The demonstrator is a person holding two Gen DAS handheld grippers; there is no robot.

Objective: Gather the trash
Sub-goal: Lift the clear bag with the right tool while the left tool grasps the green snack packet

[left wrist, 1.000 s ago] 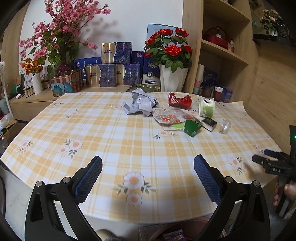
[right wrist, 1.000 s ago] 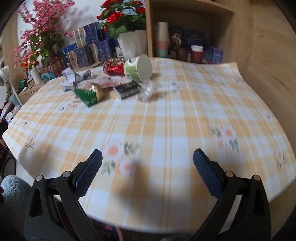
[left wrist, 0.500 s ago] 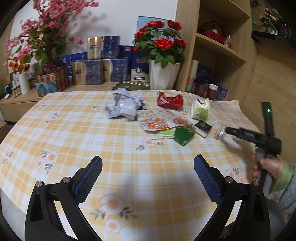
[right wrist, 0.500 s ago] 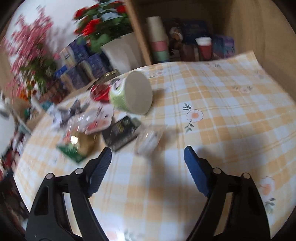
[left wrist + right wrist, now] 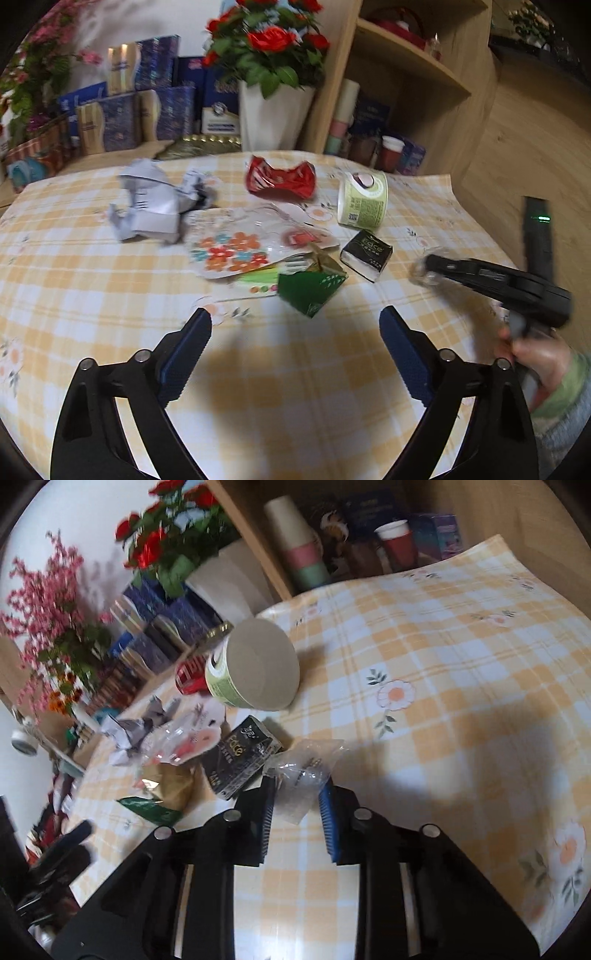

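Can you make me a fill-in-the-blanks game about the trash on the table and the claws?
1. The right claw is closing on a crumpled clear ____ wrapper.
2. The crushed can is ____ in colour.
3. The left claw has ____ between its pads.
4. The black packet lies ____ the green cup and that wrapper.

Missing words: plastic; red; nothing; between

A table under a yellow-checked floral cloth (image 5: pixel 110 295) filled the near ground. Along its far edge stood a white vase of red roses (image 5: pixel 271 114), with blue and gold boxes (image 5: pixel 147 110) and pink blossoms (image 5: pixel 55 40) to the left. To the right, a wooden shelf unit (image 5: pixel 406 85) held stacked paper cups (image 5: pixel 299 550) and a red cup (image 5: pixel 399 542).
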